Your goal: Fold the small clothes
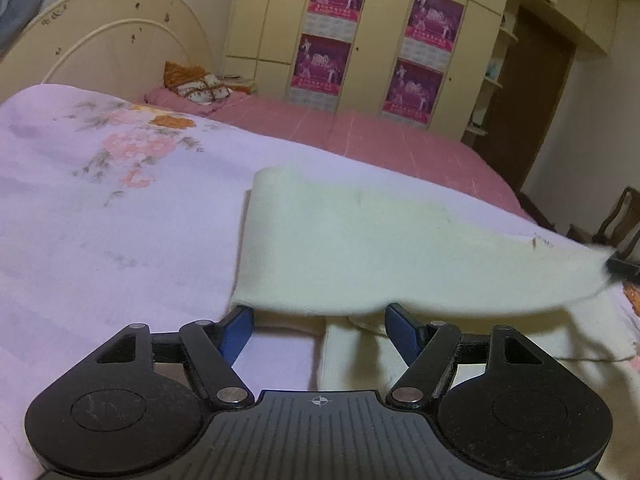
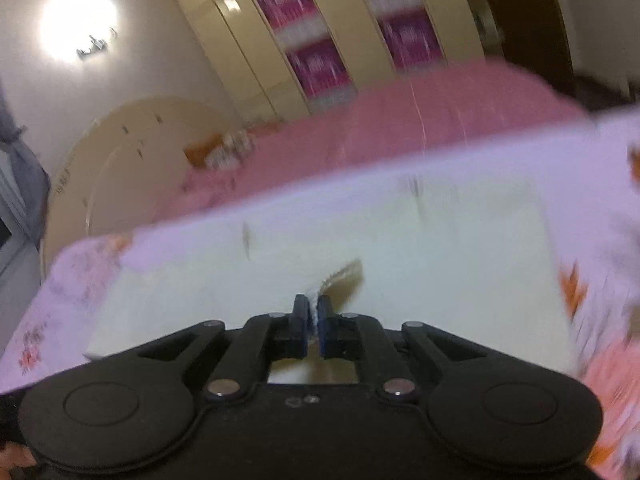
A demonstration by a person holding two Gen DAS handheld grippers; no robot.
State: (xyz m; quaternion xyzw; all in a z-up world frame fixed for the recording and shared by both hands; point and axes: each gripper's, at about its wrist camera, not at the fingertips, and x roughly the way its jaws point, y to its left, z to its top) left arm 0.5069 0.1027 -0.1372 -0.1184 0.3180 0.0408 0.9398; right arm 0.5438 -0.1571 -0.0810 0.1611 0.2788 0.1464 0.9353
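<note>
The bed (image 1: 400, 136) carries a pink cover, and over its near part lies a lilac floral sheet (image 1: 100, 208) that serves as the working surface. On that sheet rests the cream garment (image 1: 360, 248), a small fleecy piece; its far portion lies flat while one flap is raised off the surface and drawn across, as the left wrist view shows. The right tool (image 2: 314, 316) is clenched on an edge of the cream garment, with a strip of fabric pinched between its blue pads. The left tool (image 1: 320, 324) stands released, its jaws spread wide and holding nothing, positioned low just in front of the lifted flap. The right wrist view is blurred, so fine detail of the garment there cannot be confirmed. Judgement: a fold is in hand, the raised flap being carried over the flat part. The next move calls for laying that edge square onto the lower layer, then letting go.
</note>
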